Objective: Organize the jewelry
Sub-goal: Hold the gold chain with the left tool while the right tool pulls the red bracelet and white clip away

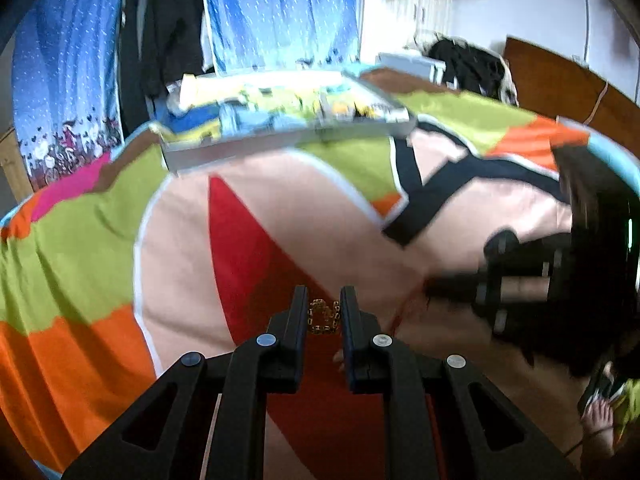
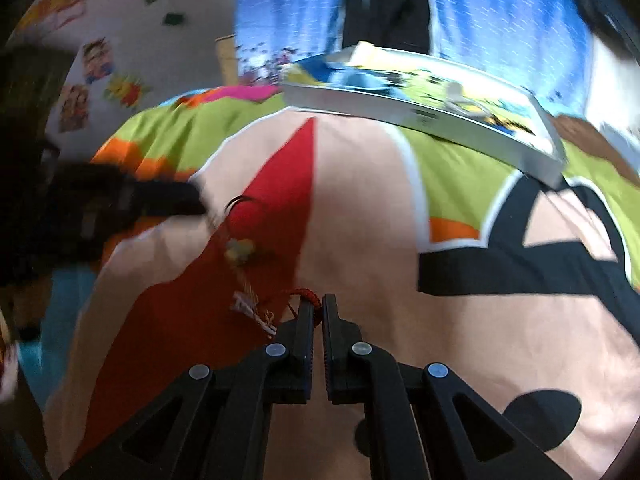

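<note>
Gold chain (image 1: 324,317): bunched between the left gripper (image 1: 324,300) fingers, which sit apart on either side of it, over the red patch of the bed cover (image 1: 180,248)
Red cord (image 2: 308,295): pinched at the tips of the right gripper (image 2: 319,306), fingers nearly together and clamped on it; a pale charm (image 2: 250,308) trails from it on the bed
Box (image 2: 420,100): flat and printed, lying well apart at the far side of the bed
Progress: judged early; both pieces are at the grippers and nothing looks stowed
Left to do: carry both to storage, perhaps the box
Writing: blur hides any print on the box, none readable
</note>
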Demonstrator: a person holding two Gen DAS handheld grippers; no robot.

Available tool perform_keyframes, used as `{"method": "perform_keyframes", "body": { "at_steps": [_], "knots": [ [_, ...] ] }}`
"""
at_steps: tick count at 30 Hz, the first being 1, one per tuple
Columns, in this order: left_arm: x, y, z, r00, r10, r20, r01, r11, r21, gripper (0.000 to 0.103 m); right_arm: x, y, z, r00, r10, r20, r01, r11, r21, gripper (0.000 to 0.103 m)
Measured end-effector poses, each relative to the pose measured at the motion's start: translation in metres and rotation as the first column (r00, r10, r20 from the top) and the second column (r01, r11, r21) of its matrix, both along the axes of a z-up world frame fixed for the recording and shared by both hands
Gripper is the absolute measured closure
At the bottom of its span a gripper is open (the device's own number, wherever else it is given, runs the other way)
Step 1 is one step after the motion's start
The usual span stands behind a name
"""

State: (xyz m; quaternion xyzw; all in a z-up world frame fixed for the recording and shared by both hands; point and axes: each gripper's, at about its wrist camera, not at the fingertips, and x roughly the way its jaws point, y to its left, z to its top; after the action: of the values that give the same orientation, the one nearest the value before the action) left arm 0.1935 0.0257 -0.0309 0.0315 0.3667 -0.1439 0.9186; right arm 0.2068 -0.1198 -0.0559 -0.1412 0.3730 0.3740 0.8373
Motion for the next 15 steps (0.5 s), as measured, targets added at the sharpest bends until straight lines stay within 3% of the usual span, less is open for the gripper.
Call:
{"method": "perform_keyframes", "body": {
  "at_steps": [5, 7, 15],
  "knots": [
    [0.006, 0.022, 0.032, 0.995, 0.065, 0.071, -0.064, 0.998, -0.018, 0.091, 0.003, -0.009, -0.008, 0.999, -0.031, -0.016, 0.03, 0.999, -0.026, 0.098],
    [0.009, 0.031, 0.037, 0.996, 0.071, 0.062, -0.069, 0.997, -0.037, 0.091, 0.007, -0.017, -0.006, 0.999, -0.05, -0.02, 0.049, 0.999, -0.01, 0.098],
    [0.001, 0.027, 0.031, 0.997, 0.067, 0.041, -0.065, 0.997, -0.04, 0.091, 0.022, -0.033, 0.008, 0.99, -0.137, -0.004, 0.137, 0.99, 0.004, 0.099]
  ]
}}
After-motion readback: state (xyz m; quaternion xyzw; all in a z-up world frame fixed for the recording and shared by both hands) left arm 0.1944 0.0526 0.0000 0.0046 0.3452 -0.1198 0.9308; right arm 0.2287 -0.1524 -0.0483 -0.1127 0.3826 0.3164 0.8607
